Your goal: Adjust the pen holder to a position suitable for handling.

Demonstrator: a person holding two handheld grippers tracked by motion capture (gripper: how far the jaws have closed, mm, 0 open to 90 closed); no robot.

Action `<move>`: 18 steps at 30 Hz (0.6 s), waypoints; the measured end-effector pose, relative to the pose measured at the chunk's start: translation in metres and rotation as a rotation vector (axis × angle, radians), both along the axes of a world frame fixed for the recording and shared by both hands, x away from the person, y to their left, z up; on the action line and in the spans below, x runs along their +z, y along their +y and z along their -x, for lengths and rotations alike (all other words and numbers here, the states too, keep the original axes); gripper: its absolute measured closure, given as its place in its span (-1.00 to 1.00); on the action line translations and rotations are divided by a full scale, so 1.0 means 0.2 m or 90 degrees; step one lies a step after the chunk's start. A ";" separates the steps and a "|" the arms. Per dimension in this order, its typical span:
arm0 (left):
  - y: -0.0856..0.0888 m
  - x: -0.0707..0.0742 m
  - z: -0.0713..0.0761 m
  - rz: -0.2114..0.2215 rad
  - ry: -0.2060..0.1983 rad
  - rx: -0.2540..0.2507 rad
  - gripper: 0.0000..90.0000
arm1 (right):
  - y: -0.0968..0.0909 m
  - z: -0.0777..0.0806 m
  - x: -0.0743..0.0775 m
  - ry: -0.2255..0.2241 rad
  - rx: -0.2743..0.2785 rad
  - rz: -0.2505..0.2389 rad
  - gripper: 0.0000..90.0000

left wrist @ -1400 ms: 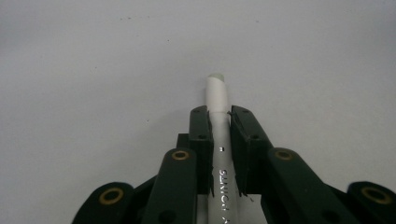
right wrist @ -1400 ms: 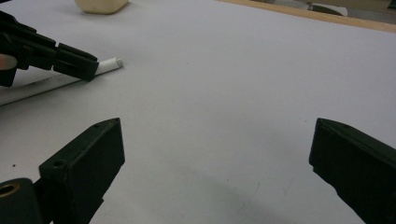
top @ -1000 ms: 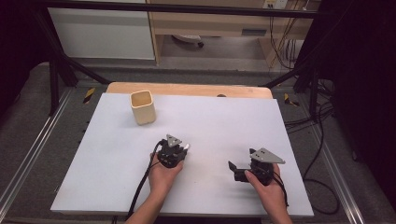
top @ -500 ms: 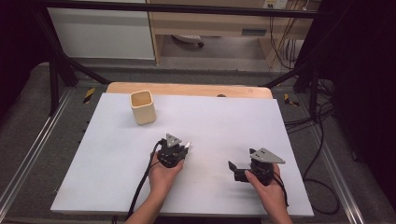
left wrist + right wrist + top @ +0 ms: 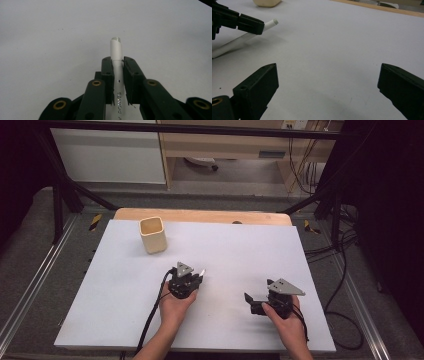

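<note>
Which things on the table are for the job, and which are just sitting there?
For the job:
- left gripper, shut on the white pen
- white pen, its tip sticking out past the jaws
- likely the beige cup, standing empty-looking at the back

Just there:
- right gripper, open, holding nothing
- white table sheet

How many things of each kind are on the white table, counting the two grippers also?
Grippers: 2, left gripper and right gripper
White pen: 1
Beige square cup: 1
Total: 4
</note>
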State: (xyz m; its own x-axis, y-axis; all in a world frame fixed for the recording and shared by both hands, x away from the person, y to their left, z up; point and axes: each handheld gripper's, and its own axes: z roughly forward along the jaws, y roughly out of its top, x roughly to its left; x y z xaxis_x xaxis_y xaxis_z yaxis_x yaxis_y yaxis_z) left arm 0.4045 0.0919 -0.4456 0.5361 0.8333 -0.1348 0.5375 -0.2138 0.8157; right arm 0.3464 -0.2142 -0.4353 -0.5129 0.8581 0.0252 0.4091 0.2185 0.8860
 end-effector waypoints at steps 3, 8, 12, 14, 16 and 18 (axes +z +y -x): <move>0.00 0.00 0.00 -0.001 0.000 0.000 0.77 | 0.00 0.00 0.00 -0.001 -0.001 0.000 -0.92; 0.00 0.01 0.00 0.001 0.001 -0.002 0.77 | 0.00 0.00 0.00 0.001 0.000 0.000 -0.92; 0.01 0.01 0.00 0.009 0.002 -0.001 0.77 | 0.00 0.00 0.00 -0.001 0.001 0.001 -0.91; 0.02 0.02 0.00 0.017 0.004 0.002 0.77 | 0.00 0.00 0.00 -0.001 0.001 0.001 -0.92; 0.03 0.03 -0.01 0.020 0.003 0.002 0.77 | 0.00 0.00 0.00 -0.001 0.001 0.002 -0.92; 0.03 0.04 -0.01 0.023 0.000 0.004 0.77 | 0.00 0.00 0.00 -0.001 0.001 0.002 -0.92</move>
